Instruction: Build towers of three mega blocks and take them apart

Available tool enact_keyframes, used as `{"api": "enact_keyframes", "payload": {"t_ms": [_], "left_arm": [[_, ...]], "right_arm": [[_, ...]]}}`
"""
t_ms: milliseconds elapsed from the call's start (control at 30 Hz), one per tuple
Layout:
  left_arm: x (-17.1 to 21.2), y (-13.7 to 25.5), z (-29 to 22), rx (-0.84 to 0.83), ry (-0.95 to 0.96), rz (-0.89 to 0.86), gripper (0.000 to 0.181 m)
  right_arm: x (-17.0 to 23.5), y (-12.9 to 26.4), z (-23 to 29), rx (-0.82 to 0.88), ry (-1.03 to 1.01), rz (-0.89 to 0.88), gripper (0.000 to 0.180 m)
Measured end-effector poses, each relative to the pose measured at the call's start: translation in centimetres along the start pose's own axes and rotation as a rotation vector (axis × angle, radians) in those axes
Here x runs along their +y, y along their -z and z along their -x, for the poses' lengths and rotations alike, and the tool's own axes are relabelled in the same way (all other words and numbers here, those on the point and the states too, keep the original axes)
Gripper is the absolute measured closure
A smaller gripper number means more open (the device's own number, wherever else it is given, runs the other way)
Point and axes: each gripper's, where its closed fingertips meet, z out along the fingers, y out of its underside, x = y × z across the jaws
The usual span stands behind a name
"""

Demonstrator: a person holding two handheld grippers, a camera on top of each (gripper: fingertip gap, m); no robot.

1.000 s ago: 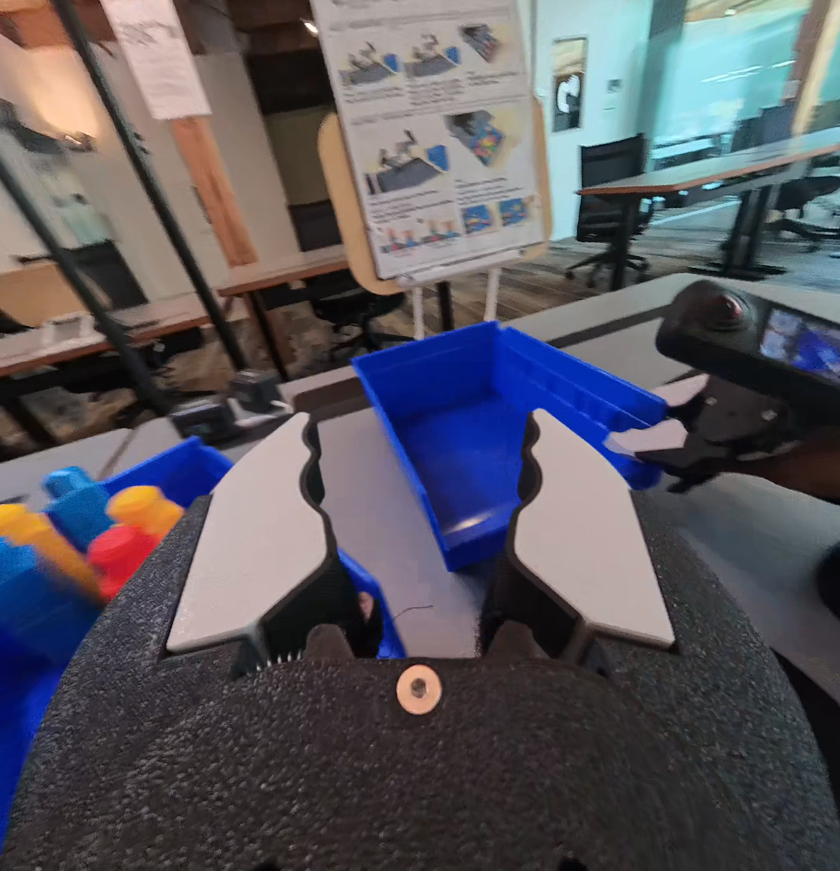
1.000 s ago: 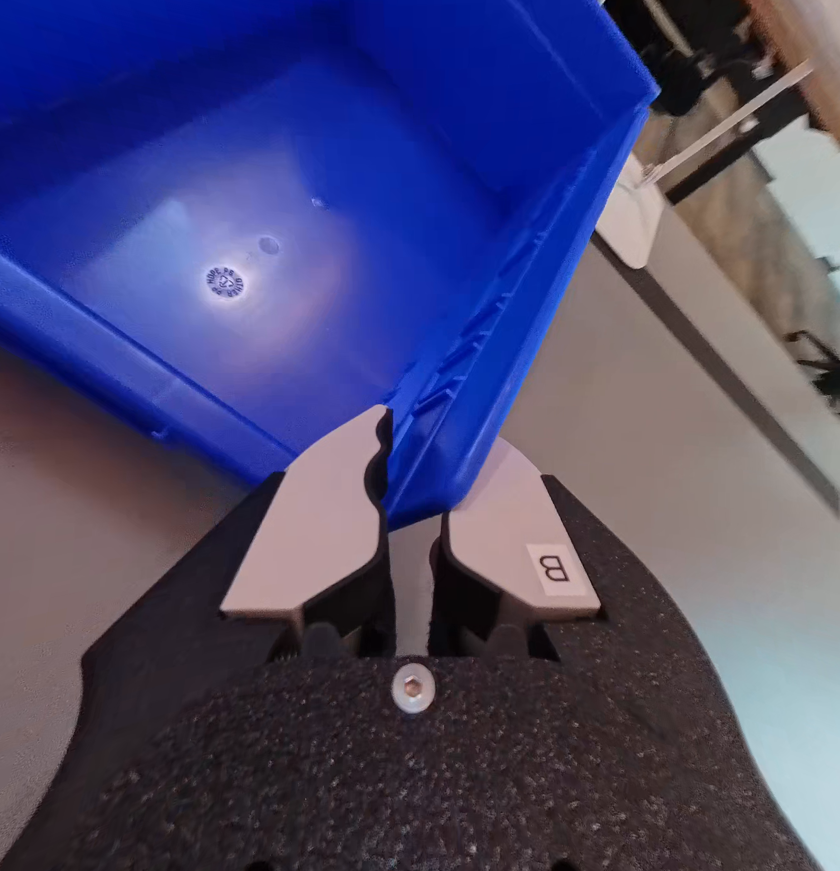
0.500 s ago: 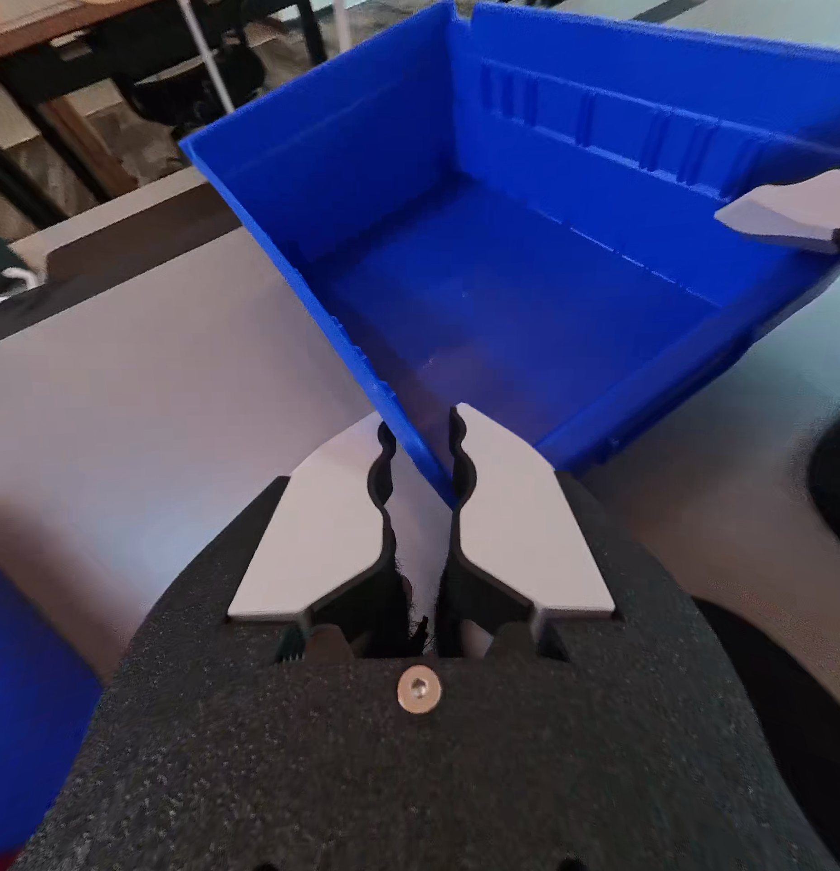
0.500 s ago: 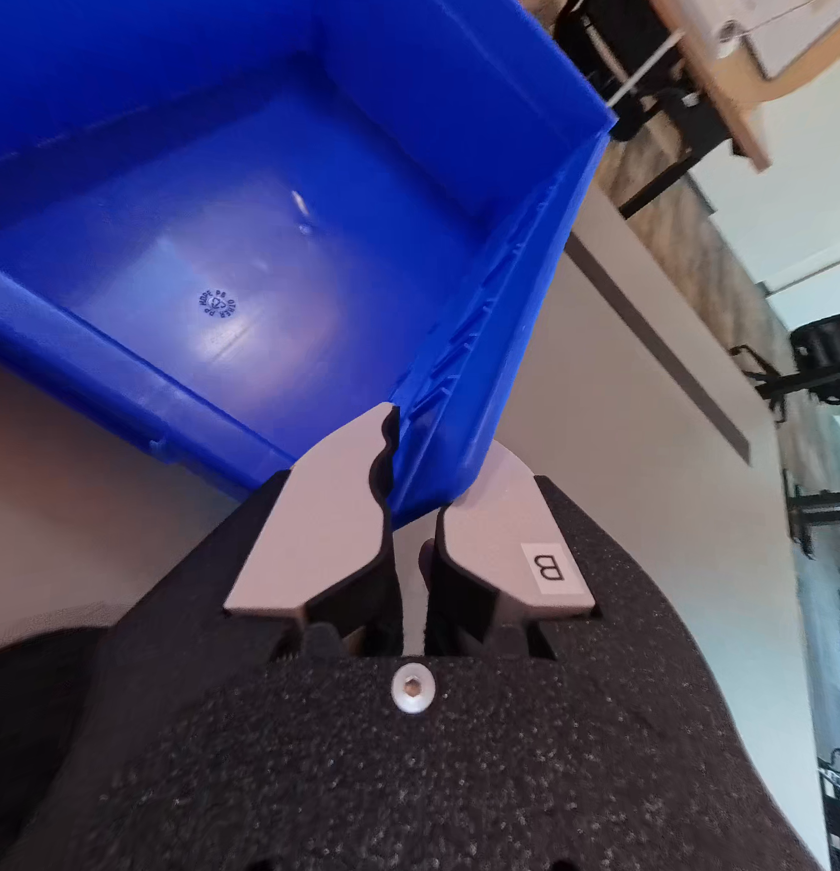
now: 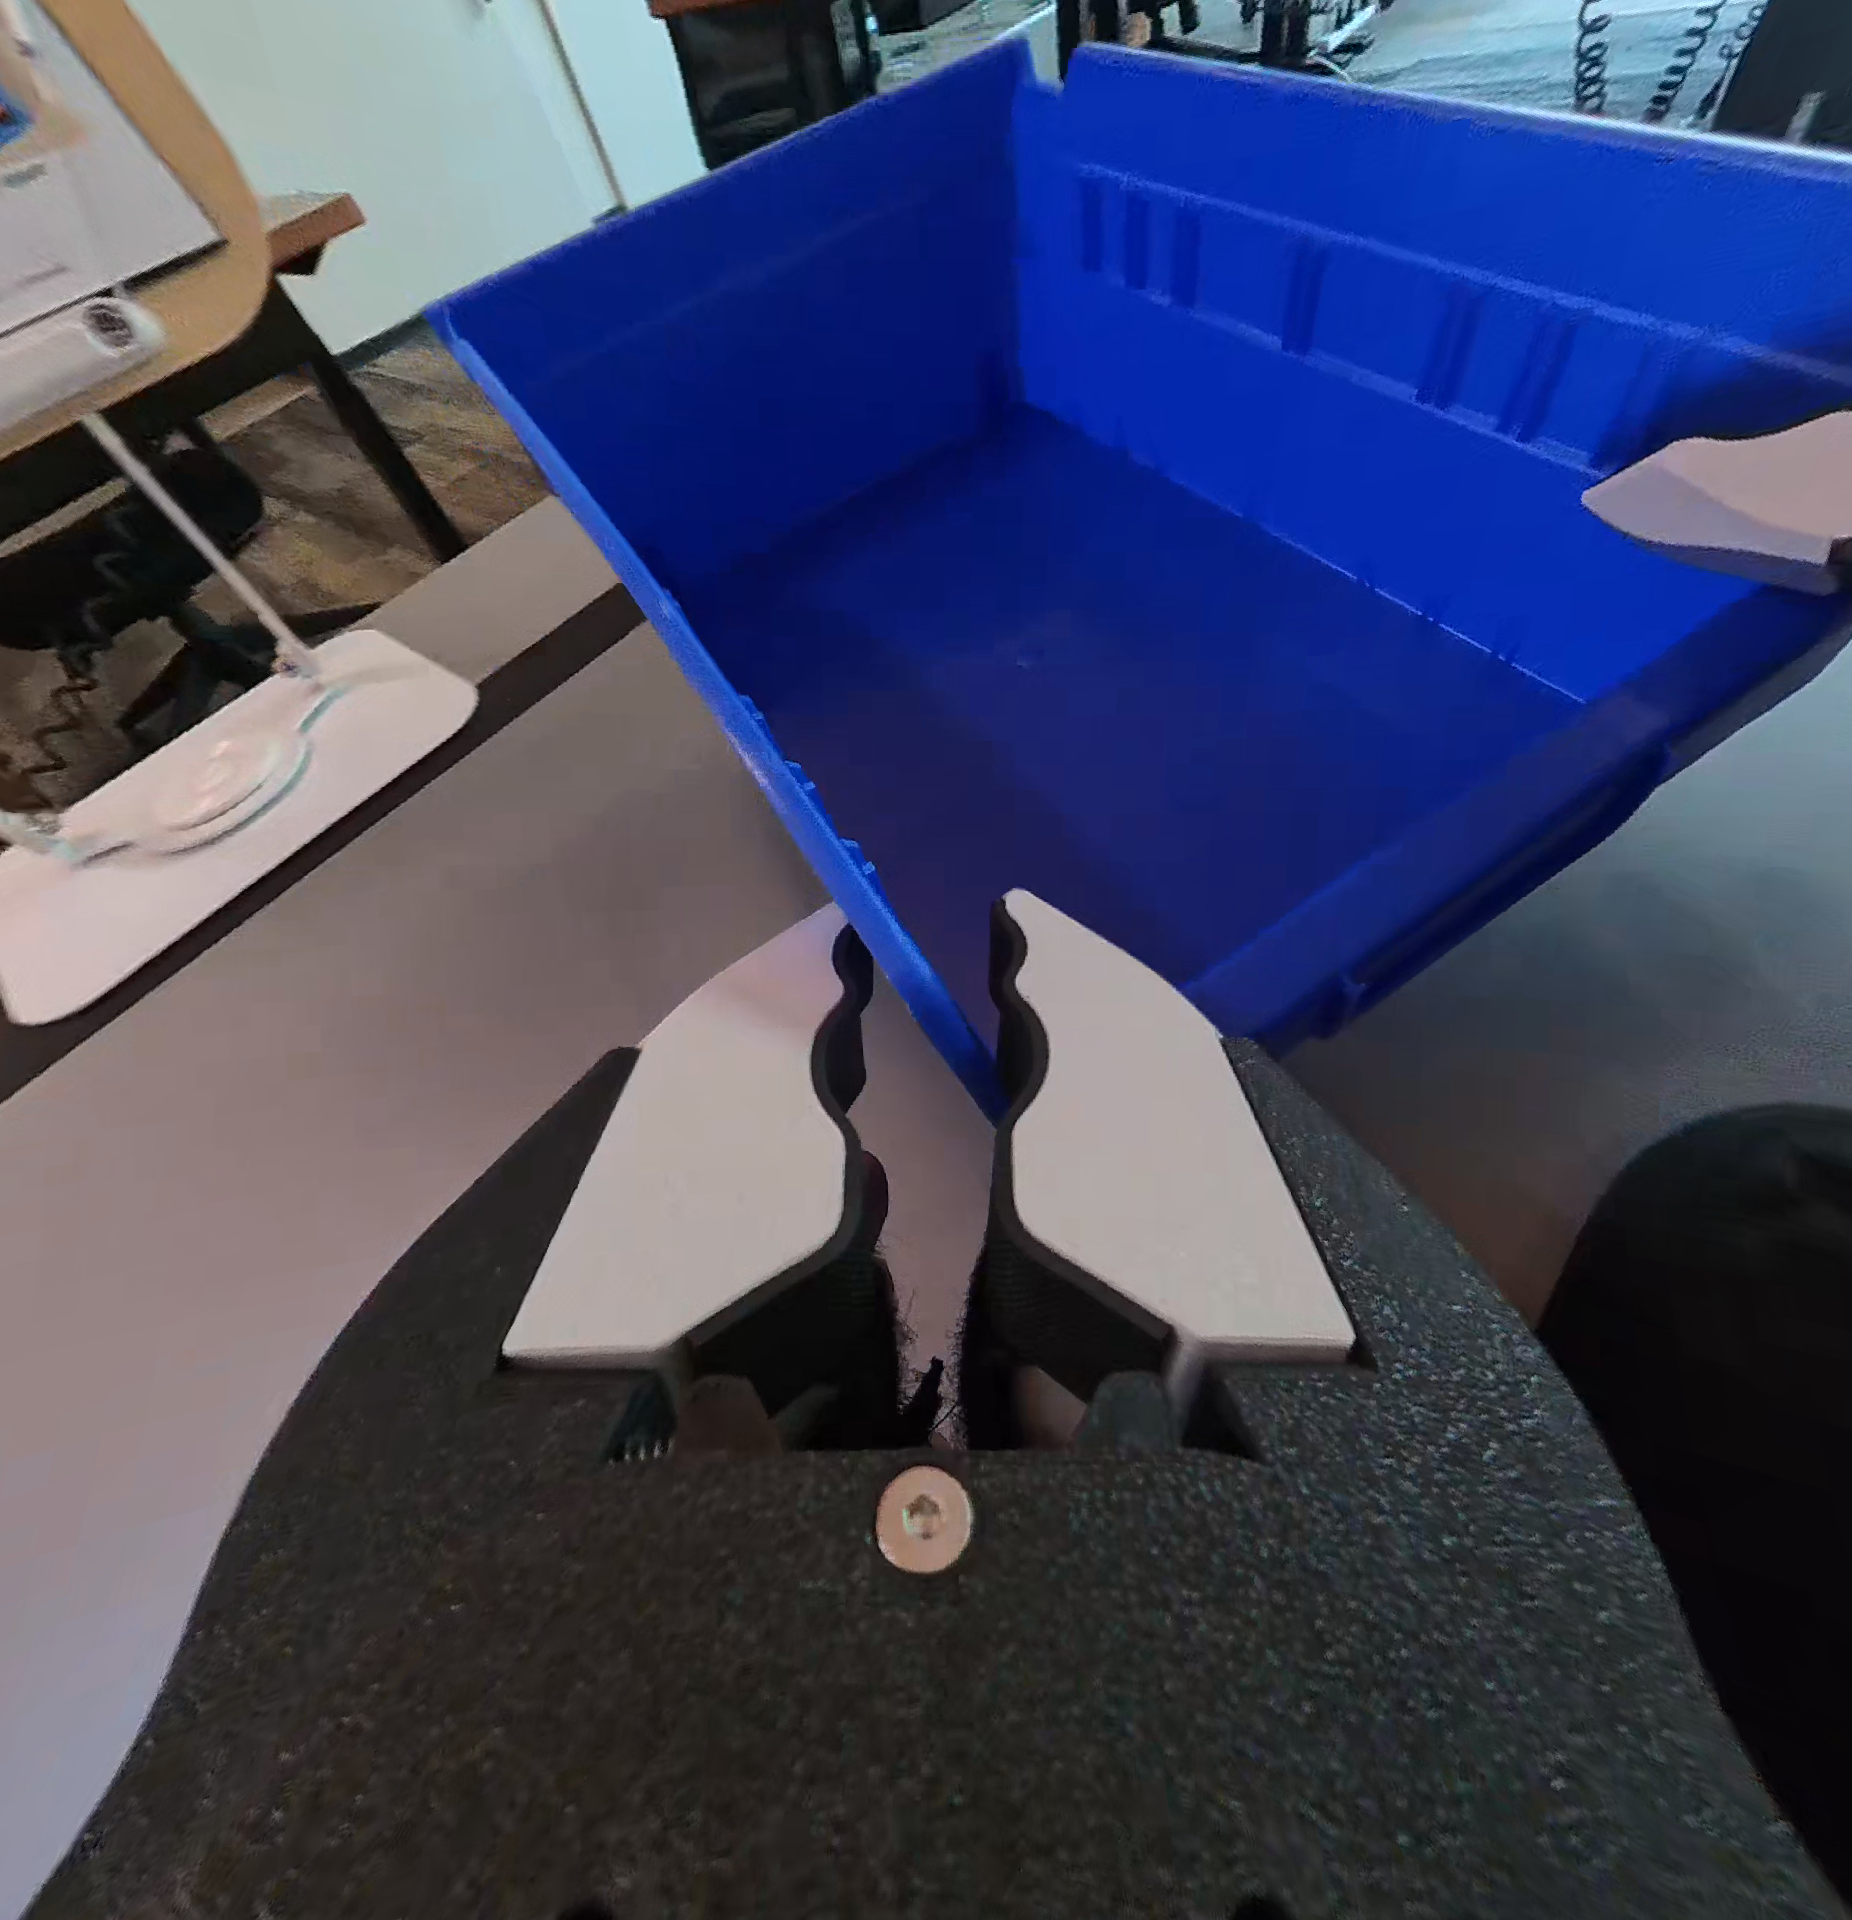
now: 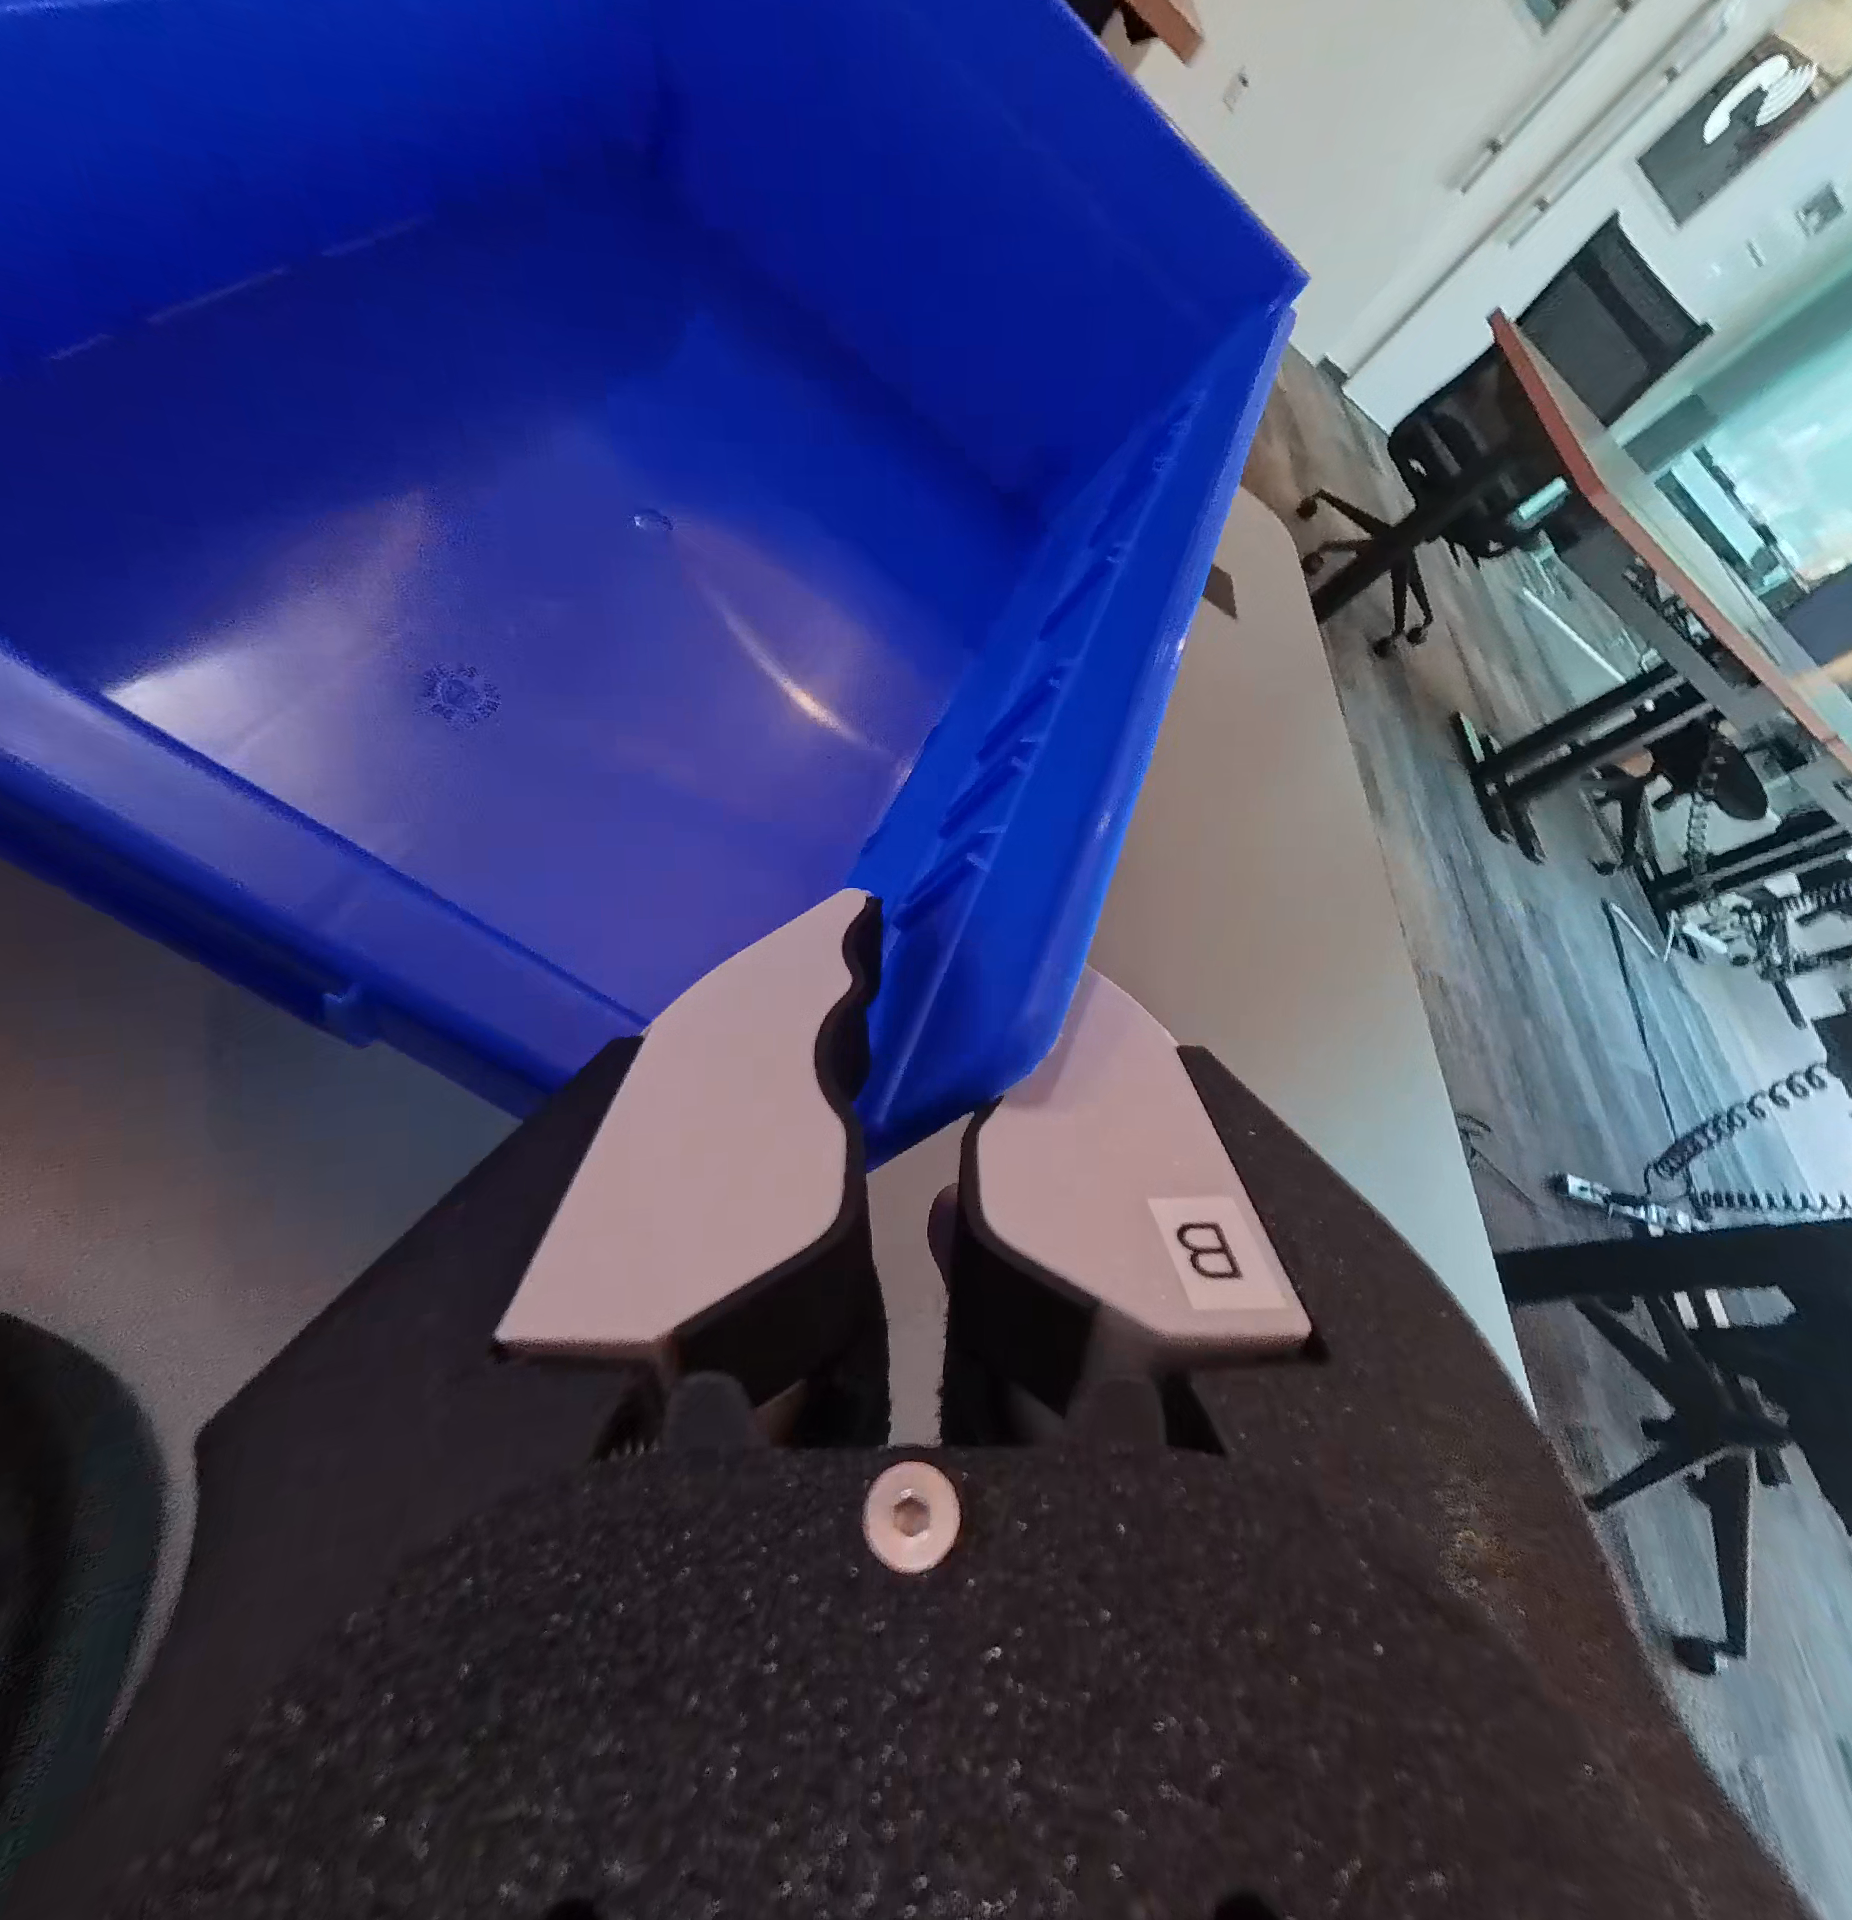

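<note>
Mega blocks appear in neither view now; a second ago they showed in a second bin at the left. The empty blue plastic bin (image 5: 1161,665) is now pinched at both near corners by the left gripper (image 5: 927,997) and right gripper (image 6: 963,997) (apparently being repositioned on the grey table (image 5: 330,1091)).

Both wrist views close, sharing blue bin (image 5: 1161,644)

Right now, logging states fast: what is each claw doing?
Left claw: shut on the blue bin wall.
Right claw: shut on the bin's opposite wall.
</note>
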Motion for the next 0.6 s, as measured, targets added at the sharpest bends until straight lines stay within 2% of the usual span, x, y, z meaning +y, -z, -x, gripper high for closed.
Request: {"api": "enact_keyframes", "payload": {"t_ms": [167, 233, 267, 333, 433, 600], "left_arm": [[-0.7, -2.7, -1.9, 0.060, 0.027, -0.049, 0.157], [-0.8, -3.3, -2.6, 0.100, 0.048, -0.080, 0.150], [-1.4, -3.1, -2.8, 0.113, 0.032, -0.133, 0.140], [-2.8, -2.1, -2.5, 0.096, -0.011, -0.242, 0.120], [-3.3, -0.8, -2.1, 0.118, 0.014, -0.249, 0.087], [-4.0, 3.6, 0.2, 0.049, -0.013, -0.266, 0.061]], "right_arm": [[1.7, -0.6, -2.4, 0.069, -0.159, -0.005, 0.170], [1.8, -0.6, -3.4, 0.113, -0.226, -0.046, 0.173], [2.3, -0.8, -3.6, 0.121, -0.227, -0.033, 0.172], [2.9, -0.9, -4.5, 0.169, -0.208, -0.033, 0.162], [2.3, -0.2, -6.2, 0.243, -0.215, -0.126, 0.128], [0.0, 1.6, -7.5, 0.259, -0.297, -0.282, 0.094]]}}
